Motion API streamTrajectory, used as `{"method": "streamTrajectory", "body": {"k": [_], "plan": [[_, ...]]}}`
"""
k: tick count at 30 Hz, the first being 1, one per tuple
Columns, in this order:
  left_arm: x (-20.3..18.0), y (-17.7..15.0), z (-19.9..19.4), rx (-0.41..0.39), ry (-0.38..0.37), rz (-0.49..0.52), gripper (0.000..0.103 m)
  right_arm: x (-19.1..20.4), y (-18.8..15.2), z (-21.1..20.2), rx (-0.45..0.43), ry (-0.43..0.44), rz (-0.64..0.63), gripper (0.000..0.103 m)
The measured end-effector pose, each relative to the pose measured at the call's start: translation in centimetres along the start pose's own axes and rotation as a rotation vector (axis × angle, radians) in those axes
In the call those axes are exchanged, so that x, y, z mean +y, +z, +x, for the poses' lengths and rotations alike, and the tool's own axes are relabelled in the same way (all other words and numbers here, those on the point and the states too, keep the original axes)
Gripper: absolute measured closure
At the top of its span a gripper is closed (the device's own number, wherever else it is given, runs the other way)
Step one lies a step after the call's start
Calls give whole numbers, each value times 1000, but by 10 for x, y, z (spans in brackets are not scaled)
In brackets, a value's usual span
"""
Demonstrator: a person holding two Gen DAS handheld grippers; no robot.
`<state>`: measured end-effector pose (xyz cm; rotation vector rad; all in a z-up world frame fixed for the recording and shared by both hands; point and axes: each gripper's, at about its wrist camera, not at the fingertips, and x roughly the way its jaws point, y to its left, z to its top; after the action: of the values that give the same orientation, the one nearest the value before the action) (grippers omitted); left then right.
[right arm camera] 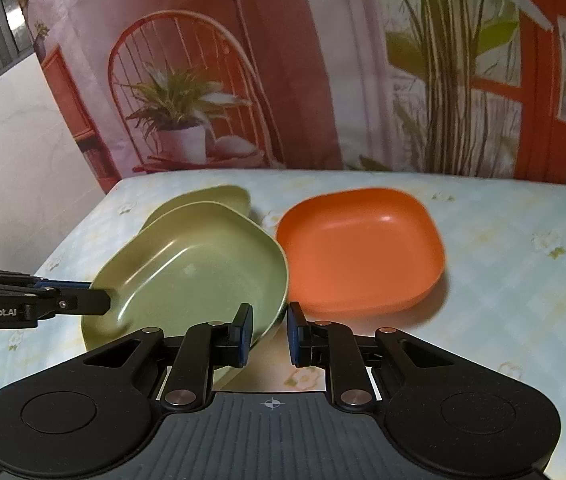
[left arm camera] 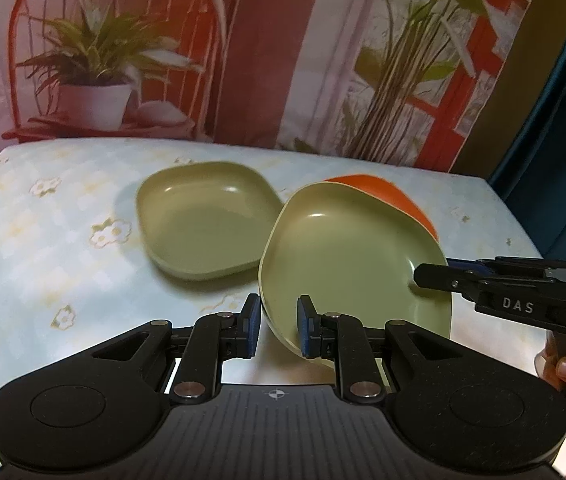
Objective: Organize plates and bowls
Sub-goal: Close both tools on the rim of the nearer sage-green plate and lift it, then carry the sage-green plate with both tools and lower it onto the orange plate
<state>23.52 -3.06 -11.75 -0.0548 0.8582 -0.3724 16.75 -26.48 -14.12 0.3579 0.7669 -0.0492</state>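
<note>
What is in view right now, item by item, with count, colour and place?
held plate: one, green, tilted above the table, a gripper on each of two rim edges
second green plate: one, flat on the table, to the left in the left wrist view
orange plate: one, flat on the table, right of the held plate
table: one, pale floral cover
backdrop: one, printed with a chair and plants, behind the table
left gripper: black, blue pads, shut on the held plate's rim
right gripper: same, shut on its rim

A home setting: a surface [right arm camera: 503,280] covered in pale floral cloth stood before a printed curtain [right arm camera: 303,80] showing a potted plant, red chair and window.
</note>
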Motion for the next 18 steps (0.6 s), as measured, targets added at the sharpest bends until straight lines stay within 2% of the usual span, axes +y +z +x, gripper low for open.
{"method": "streamTrajectory", "body": {"k": [10, 18], "plan": [[-26, 16, 16, 2, -55, 17, 82, -32, 24, -11, -38, -53, 20, 88], [-41, 24, 34, 19, -97, 21, 82, -54, 40, -6, -37, -98, 8, 88]]}}
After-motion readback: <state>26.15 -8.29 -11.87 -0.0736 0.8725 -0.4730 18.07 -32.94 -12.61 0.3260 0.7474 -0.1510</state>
